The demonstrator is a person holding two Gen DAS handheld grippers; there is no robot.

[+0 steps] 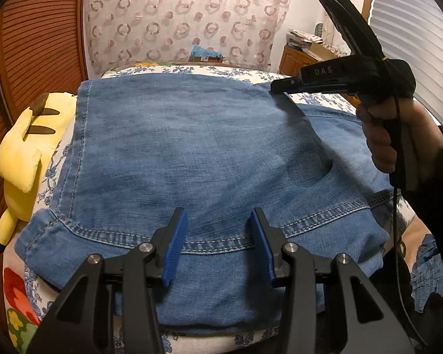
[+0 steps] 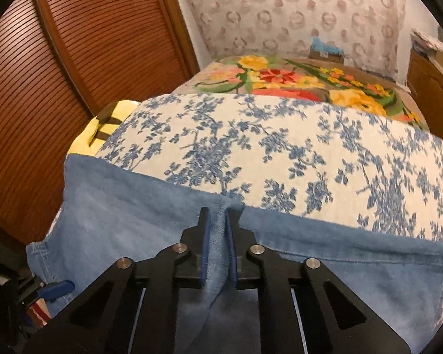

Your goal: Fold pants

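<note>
The pants point(image 1: 192, 147) are light-blue washed denim with pale double stitching along the hems and seams, lying folded in flat layers across the near part of the blue-flowered bedspread point(image 2: 280, 147). One stitched hem runs along the near edge. At the far fold, a pinch of the cloth is raised off the bedspread.

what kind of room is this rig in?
Most likely a home bedroom: the blue denim pants lie on a bed under a white blue-floral cover, with a yellow plush toy beside it and a brown slatted wooden door behind.
</note>
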